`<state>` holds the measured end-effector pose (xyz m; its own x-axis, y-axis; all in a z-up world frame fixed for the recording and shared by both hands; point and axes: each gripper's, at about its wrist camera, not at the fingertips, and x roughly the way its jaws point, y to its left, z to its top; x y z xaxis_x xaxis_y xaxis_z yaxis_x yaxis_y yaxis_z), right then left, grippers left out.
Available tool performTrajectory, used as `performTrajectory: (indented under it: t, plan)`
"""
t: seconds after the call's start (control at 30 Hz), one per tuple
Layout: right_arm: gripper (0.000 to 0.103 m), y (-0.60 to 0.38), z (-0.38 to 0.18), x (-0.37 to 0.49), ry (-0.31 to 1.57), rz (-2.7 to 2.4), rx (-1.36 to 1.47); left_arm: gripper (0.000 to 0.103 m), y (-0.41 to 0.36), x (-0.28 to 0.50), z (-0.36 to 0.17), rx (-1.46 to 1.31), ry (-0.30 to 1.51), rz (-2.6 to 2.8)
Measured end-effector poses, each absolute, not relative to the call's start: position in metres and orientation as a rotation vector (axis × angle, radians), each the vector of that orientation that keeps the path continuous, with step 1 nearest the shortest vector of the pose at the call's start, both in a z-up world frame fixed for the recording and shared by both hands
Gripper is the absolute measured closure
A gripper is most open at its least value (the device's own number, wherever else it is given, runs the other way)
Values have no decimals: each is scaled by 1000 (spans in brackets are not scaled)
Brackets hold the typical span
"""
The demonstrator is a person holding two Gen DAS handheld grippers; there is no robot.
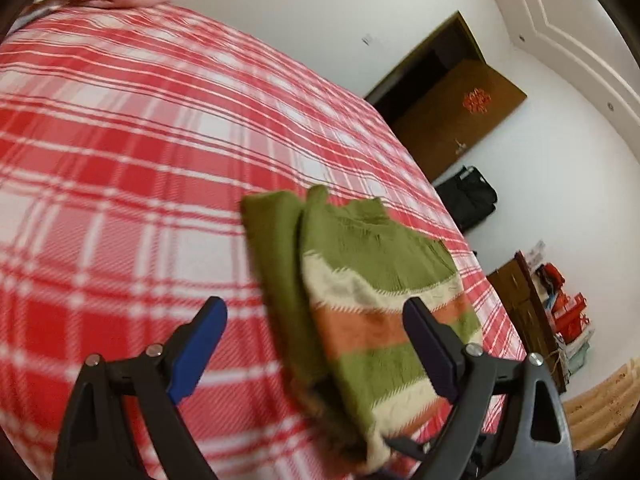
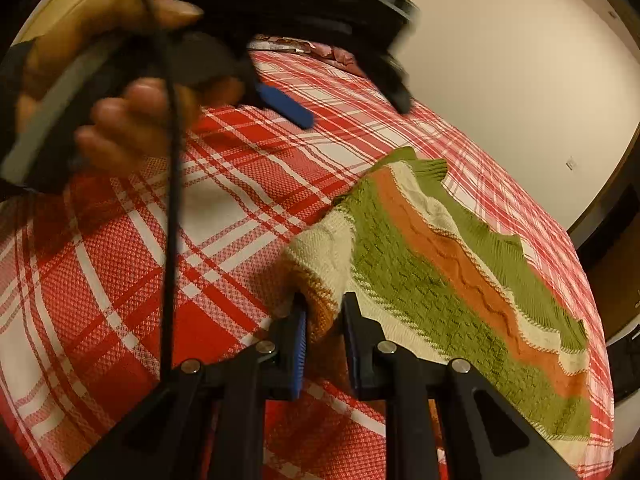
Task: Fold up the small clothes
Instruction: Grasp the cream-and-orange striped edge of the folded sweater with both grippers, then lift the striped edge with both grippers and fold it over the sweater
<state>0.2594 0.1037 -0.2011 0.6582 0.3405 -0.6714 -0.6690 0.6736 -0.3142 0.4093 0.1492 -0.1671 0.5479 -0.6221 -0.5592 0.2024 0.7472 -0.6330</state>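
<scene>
The small striped knit sweater (image 2: 460, 272), in green, orange and cream, is lying on the red plaid bedspread (image 2: 168, 264), near the bed's edge, already partly folded with one green panel doubled along its side; the right gripper (image 2: 323, 308) is pinching the cream and brown hem corner nearest it, its jaws closed down on the bunched knit; the left gripper (image 1: 316, 320) is hovering above the same garment with its jaws standing wide and nothing between them, the person's hand (image 2: 132, 128) showing around its handle in the right wrist view; the step in hand looks like taking hold of the hem for the next fold; the next move is probably calling for the left gripper to be seizing the other hem corner, so both can be lifting the edge evenly and laying it over toward the neckline without dragging the layers apart
</scene>
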Motion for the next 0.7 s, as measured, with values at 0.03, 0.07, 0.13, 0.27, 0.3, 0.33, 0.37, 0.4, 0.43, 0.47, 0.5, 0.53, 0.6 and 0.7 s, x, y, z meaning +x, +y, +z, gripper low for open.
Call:
performTrajectory:
  t: [0.03, 0.07, 0.13, 0.27, 0.3, 0.33, 0.37, 0.4, 0.43, 0.47, 0.5, 0.53, 0.6, 0.7]
  plan:
    - [86, 103, -201, 261, 617, 610, -579, 13, 145, 418, -170, -549, 873, -516]
    - [86, 101, -201, 261, 621, 611, -571, 13, 143, 423, -173, -552, 883, -518]
    - [86, 100, -201, 264, 630, 617, -559, 16, 141, 432, -180, -553, 899, -506]
    - [86, 98, -200, 266, 630, 621, -554, 29, 139, 442, -189, -575, 924, -507]
    - [86, 97, -200, 266, 631, 621, -552, 33, 138, 444, -189, -575, 930, -511]
    - [86, 96, -200, 267, 632, 621, -551, 35, 136, 445, -190, -572, 936, -514]
    - [86, 96, -200, 267, 632, 620, -550, 35, 134, 446, -191, -564, 949, -522]
    - [86, 95, -200, 268, 632, 621, -549, 35, 131, 446, -193, -559, 965, -534]
    - [86, 95, -200, 268, 631, 621, -549, 40, 130, 448, -194, -554, 970, -534]
    - [86, 94, -200, 268, 632, 622, -547, 46, 128, 448, -195, -542, 967, -525]
    - [86, 93, -199, 269, 634, 623, -543, 66, 128, 449, -196, -538, 969, -522]
    - [86, 91, -199, 270, 635, 624, -539, 87, 130, 451, -197, -551, 977, -531]
    - [88, 87, -196, 270, 628, 620, -531, 88, 137, 453, -199, -608, 974, -553]
    - [89, 77, -188, 273, 617, 611, -502, 89, 139, 447, -191, -609, 944, -564]
